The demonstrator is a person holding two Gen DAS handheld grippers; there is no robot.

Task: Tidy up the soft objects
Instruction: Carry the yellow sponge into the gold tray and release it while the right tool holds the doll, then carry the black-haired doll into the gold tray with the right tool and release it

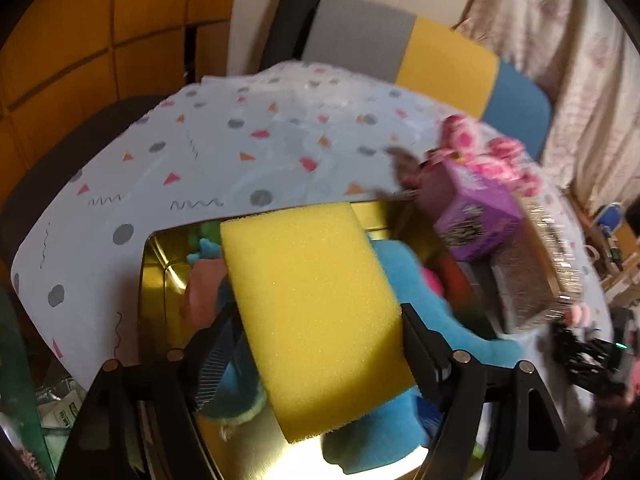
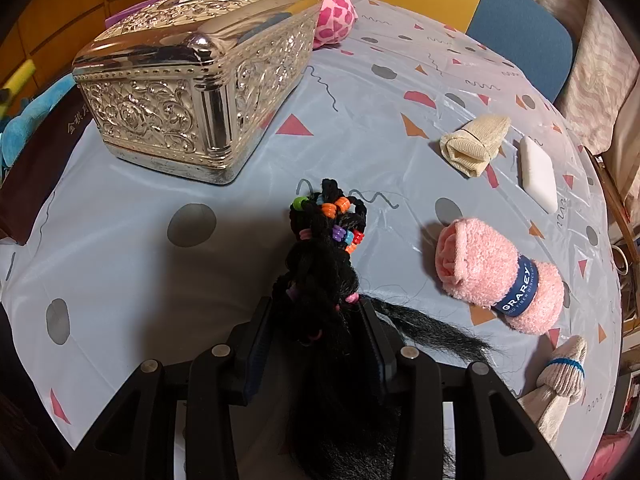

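In the left wrist view, a rectangular block of yellow open-pored foam sponge (image 1: 316, 312) is seen with its long axis running from about eleven o'clock to five o'clock, the far end pointing away toward the table. It stands between the fingers of the left gripper (image 1: 320, 344); the right finger is laid against its edge, while a gap shows at the left finger, so the jaws are parted fairly wide and no firm clench is seen. The sponge is placed over a shiny gold metal tin (image 1: 160, 256), in which a fluffy blue plush toy (image 1: 404, 280) and a salmon-pink cloth (image 1: 204, 288) are lying. At two o'clock, a purple cardboard box (image 1: 472, 216) and a pink spotted plush toy (image 1: 500, 156) are blurred.

In the right wrist view, a black braided hairpiece strung with coloured plastic beads (image 2: 328, 248) is seen with its long axis running from six to twelve o'clock, the beaded end pointing away over the pale blue plastic tablecloth printed with triangles and dots (image 2: 160, 288). It is grasped by the right gripper (image 2: 320, 344), whose narrowly parted jaws are pressed on the strands. An embossed silver metal casket (image 2: 192, 92) stands at eleven o'clock. A rolled fuzzy pink towel with a navy paper band (image 2: 496, 272) lies at three o'clock, a folded cream ribbed cloth (image 2: 476, 144) and a white bar-shaped sponge (image 2: 538, 172) at two o'clock, a knotted beige sock with a blue stripe (image 2: 560, 380) at four o'clock.
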